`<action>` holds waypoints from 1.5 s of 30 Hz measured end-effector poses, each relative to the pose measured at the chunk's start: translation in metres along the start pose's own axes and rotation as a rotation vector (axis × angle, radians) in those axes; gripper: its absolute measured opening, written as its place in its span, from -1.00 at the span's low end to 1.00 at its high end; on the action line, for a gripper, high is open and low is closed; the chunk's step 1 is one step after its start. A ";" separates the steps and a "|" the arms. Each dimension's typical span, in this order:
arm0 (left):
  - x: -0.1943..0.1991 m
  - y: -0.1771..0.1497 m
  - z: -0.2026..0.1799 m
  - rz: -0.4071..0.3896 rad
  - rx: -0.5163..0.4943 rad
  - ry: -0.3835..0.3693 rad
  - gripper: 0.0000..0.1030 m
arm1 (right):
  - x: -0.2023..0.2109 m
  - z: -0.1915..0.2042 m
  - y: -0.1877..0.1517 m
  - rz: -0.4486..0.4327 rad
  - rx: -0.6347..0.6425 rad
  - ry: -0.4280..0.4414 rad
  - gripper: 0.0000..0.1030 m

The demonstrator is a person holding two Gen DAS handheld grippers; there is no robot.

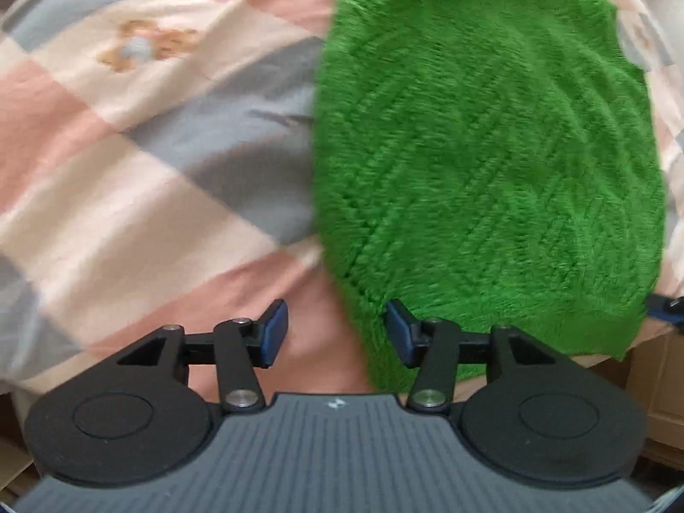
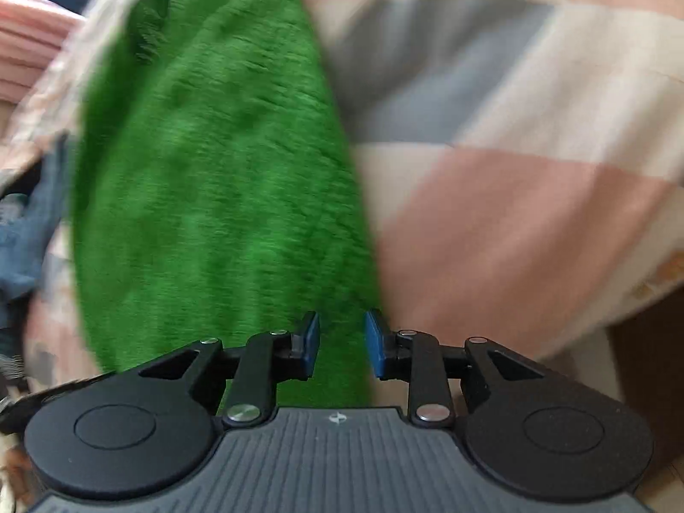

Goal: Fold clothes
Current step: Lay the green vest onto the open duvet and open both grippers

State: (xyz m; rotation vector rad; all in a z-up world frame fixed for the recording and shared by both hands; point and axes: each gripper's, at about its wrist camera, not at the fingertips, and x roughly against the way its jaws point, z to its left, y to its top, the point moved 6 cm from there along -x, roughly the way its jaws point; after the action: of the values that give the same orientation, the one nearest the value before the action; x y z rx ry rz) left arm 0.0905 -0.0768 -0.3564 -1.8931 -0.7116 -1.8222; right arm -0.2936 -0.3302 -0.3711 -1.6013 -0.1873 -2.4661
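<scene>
A fuzzy green knitted garment [image 1: 491, 149] lies flat on a checked bedspread [image 1: 128, 171], folded into a long oval. In the left wrist view my left gripper [image 1: 335, 320] hovers over its near left edge, open, with nothing between the blue pads. Its right finger [image 1: 399, 331] stands over the green fabric and its left finger over the bedspread. In the right wrist view the green garment [image 2: 213, 171] fills the left half, blurred. My right gripper [image 2: 342, 329] is open a little above its near right edge, the pads pressing on nothing.
The bedspread [image 2: 513, 171] has pink, cream and grey squares and a bear print [image 1: 145, 45]. Blue-grey cloth [image 2: 30, 235] lies left of the garment. Stacked pink fabric [image 2: 25, 42] sits at the far left. A cardboard box [image 1: 658, 384] stands beyond the bed's edge.
</scene>
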 end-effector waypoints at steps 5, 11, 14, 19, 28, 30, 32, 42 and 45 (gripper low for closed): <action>0.063 0.082 -0.017 -0.173 -0.177 -0.035 0.11 | 0.055 -0.004 0.055 -0.161 -0.036 -0.005 -0.33; 0.062 0.252 -0.054 -0.244 0.002 -0.572 0.31 | 0.066 0.033 0.171 -0.295 -0.033 0.188 -0.14; 0.014 0.323 -0.058 -0.154 0.207 -0.714 0.36 | 0.050 0.065 0.228 -0.325 -0.060 0.282 -0.08; -0.067 0.375 -0.069 0.025 0.441 -0.877 0.35 | 0.002 0.097 0.294 -0.345 -0.130 0.356 0.01; -0.076 0.393 -0.104 -0.066 0.281 -0.913 -0.83 | -0.078 0.112 0.341 -0.294 -0.201 0.401 -0.61; -0.050 0.400 -0.092 -0.196 0.239 -0.875 -0.85 | -0.074 0.125 0.343 -0.324 -0.141 0.392 -0.84; -0.020 0.407 -0.071 -0.326 0.218 -0.819 -0.89 | -0.064 0.139 0.345 -0.354 -0.081 0.383 -0.85; -0.056 0.435 -0.029 -0.420 0.094 -0.390 -0.57 | -0.057 0.181 0.389 -0.429 0.085 0.379 -0.85; -0.052 0.429 -0.006 -0.463 0.198 -0.379 -0.57 | -0.102 0.154 0.406 -0.368 -0.054 0.234 -0.69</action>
State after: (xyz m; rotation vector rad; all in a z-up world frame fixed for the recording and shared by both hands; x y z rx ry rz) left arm 0.3513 -0.4200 -0.3857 -2.0802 -1.5073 -1.5622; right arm -0.0221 -0.6831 -0.4019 -1.3831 -0.4154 -2.9334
